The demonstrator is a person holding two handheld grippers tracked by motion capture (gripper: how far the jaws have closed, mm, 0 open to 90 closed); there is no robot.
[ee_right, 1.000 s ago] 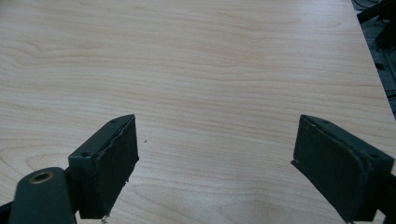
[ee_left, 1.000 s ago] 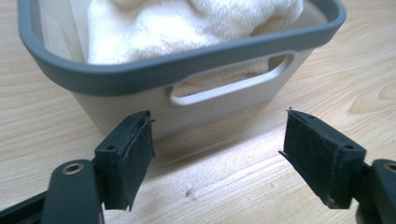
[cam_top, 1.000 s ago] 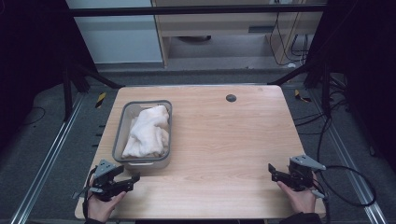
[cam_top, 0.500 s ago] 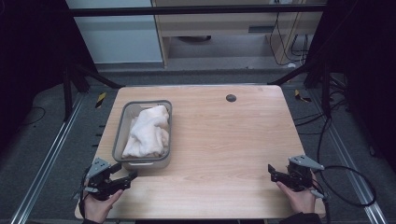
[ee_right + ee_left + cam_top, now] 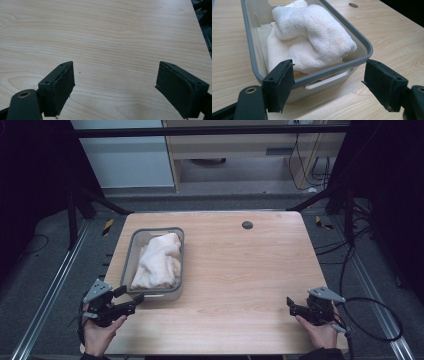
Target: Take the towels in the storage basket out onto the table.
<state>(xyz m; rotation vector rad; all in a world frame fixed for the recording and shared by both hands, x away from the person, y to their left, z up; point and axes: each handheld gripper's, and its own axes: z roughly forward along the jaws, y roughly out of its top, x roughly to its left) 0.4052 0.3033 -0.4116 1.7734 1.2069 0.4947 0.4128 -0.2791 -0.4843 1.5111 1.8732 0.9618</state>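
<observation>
Reaching in from the near left corner, your left gripper (image 5: pixel 131 302) stands with its jaws wide apart and nothing between them, just short of the near end of the grey bin (image 5: pixel 128 262). The white towel (image 5: pixel 157 261) lies bunched inside that bin, on the left half of the table (image 5: pixel 250 270). In the left gripper view the bin's near rim (image 5: pixel 329 71) and its handle slot sit between the pads. You look to be at the approach, with no grasp made yet. Next you would likely lift over the rim and come down on the towel's nearest fold. Your right gripper (image 5: pixel 291 306) waits released over bare wood, near right, well apart.
</observation>
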